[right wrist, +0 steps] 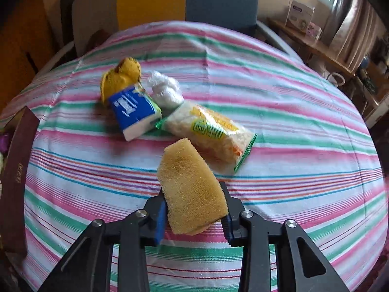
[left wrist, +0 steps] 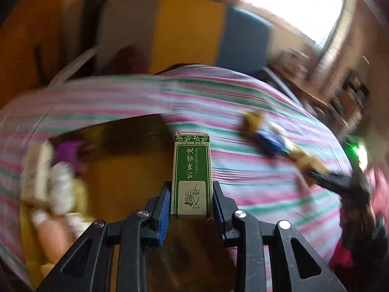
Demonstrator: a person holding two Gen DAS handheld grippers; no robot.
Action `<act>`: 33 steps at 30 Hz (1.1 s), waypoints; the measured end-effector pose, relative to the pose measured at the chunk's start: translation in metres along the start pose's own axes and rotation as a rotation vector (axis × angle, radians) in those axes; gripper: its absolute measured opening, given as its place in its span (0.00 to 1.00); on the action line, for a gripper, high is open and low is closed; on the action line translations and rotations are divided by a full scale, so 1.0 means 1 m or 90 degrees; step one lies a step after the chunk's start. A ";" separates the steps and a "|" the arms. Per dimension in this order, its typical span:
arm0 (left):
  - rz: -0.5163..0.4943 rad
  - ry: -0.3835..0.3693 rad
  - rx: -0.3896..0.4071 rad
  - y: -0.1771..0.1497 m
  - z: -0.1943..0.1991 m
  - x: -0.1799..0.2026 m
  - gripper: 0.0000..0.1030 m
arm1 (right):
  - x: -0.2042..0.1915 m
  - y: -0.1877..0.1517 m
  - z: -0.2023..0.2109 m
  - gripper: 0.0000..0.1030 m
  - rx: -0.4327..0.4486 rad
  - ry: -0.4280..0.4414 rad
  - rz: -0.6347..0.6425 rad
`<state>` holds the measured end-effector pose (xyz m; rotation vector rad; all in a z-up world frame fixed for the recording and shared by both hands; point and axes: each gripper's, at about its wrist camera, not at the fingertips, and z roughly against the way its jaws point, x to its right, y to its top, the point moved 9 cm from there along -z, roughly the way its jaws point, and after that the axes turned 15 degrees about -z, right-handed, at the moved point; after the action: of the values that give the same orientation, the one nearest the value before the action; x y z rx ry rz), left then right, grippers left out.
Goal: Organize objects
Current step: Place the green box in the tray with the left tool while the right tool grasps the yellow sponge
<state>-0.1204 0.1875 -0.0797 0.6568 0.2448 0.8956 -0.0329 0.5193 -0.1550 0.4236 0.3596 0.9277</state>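
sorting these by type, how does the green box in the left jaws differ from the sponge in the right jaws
The green box is a rigid, straight-edged carton with printed text; the sponge is a soft, porous yellow wedge with no print. The green box sits straight between its jaws, while the sponge is tilted in its jaws. The box hangs by an open container holding items; the sponge hangs over the striped cloth. Both are clamped and lifted.

You're in home living room: striped tablecloth (right wrist: 279, 126) over table, curtained window (right wrist: 350, 22), wooden side shelf (right wrist: 313, 46) with boxes, chairs (right wrist: 218, 0) behind.
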 end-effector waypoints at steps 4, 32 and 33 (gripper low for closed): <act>0.073 0.040 -0.020 -0.007 -0.009 -0.063 0.29 | -0.005 0.003 0.004 0.36 0.014 0.010 -0.001; 0.078 0.134 -0.070 -0.007 -0.043 -0.126 0.51 | -0.012 0.004 0.002 0.36 0.026 0.025 0.010; 0.075 0.139 -0.062 -0.007 -0.037 -0.125 0.51 | -0.012 0.004 0.003 0.36 0.029 0.025 0.010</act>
<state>-0.2095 0.1021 -0.1210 0.4873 0.3580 1.0878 -0.0408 0.5111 -0.1493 0.4504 0.4134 0.9447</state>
